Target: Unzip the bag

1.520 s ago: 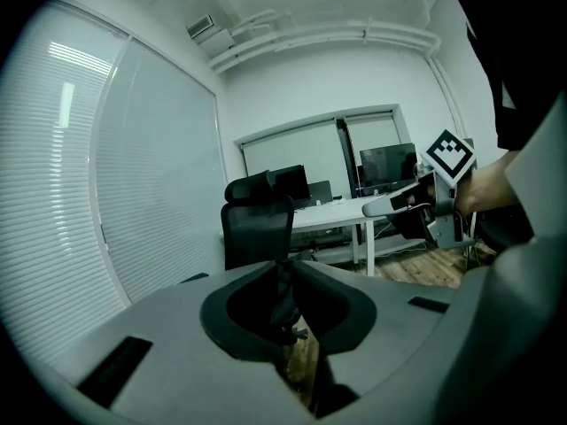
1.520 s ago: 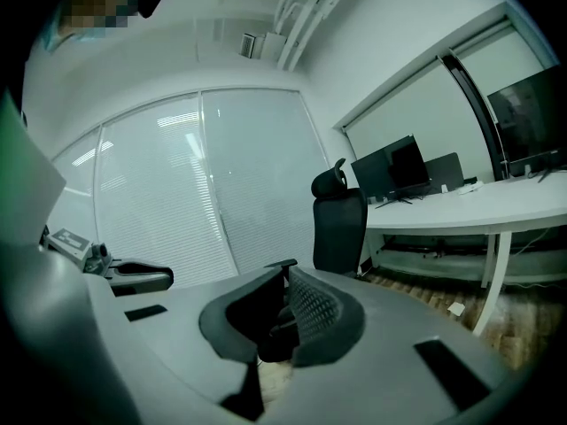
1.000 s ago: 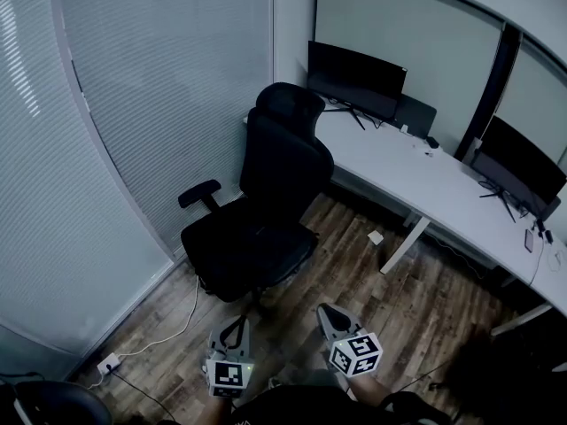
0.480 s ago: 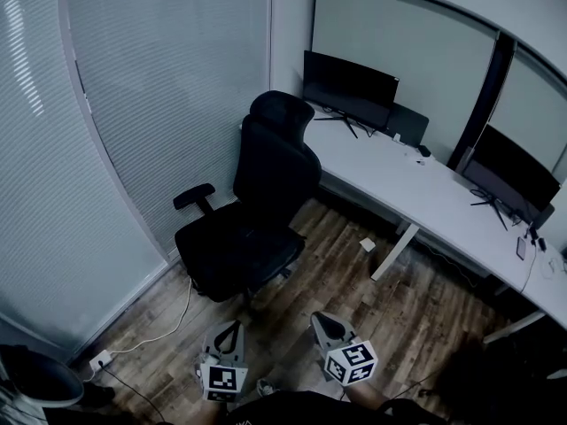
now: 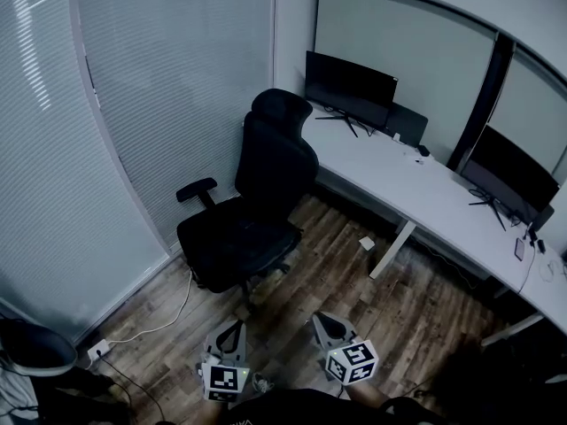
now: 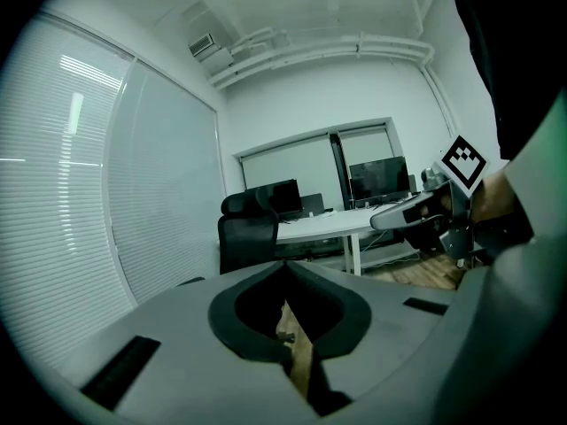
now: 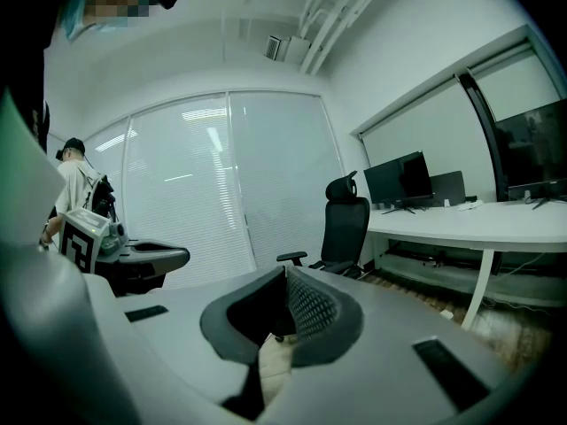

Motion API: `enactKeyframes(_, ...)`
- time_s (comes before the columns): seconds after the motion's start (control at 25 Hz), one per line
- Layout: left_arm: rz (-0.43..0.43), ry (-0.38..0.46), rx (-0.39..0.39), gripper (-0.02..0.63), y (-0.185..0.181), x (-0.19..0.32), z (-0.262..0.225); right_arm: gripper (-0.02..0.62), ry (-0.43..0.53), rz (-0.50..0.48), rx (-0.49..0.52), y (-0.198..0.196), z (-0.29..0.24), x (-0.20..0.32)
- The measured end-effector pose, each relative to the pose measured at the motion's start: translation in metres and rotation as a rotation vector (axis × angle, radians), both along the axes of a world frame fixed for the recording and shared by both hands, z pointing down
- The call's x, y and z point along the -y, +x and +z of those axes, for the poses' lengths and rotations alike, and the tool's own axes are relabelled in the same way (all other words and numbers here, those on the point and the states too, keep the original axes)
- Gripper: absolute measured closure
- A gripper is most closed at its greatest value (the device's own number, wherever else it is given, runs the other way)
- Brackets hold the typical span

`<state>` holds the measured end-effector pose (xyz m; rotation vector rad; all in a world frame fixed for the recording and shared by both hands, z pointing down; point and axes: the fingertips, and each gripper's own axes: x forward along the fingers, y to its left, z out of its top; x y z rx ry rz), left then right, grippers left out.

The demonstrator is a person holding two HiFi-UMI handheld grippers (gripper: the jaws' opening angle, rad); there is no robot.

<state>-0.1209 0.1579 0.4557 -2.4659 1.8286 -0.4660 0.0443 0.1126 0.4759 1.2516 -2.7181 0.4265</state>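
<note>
In the head view I hold my left gripper point(image 5: 233, 326) and right gripper point(image 5: 321, 319) low above the wooden floor point(image 5: 354, 282) near the black office chair point(image 5: 252, 202); the left gripper view shows its jaws closed on nothing, the right gripper view the same, and no view shows me the bag.

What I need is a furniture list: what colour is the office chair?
The chair is black; the head view shows it best.

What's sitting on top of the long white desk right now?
A dark monitor, a second monitor and a few small items sit on the desk. Anything behind the monitors is hidden.
</note>
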Motion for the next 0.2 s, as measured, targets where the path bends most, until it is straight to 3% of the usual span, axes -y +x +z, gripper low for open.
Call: enactKeyframes(0.2, 0.001, -0.001, 0.004, 0.588, 0.008, -0.027, 0.002, 0.549, 0.000, -0.002, -0.001, 0.007, 0.001, -0.021)
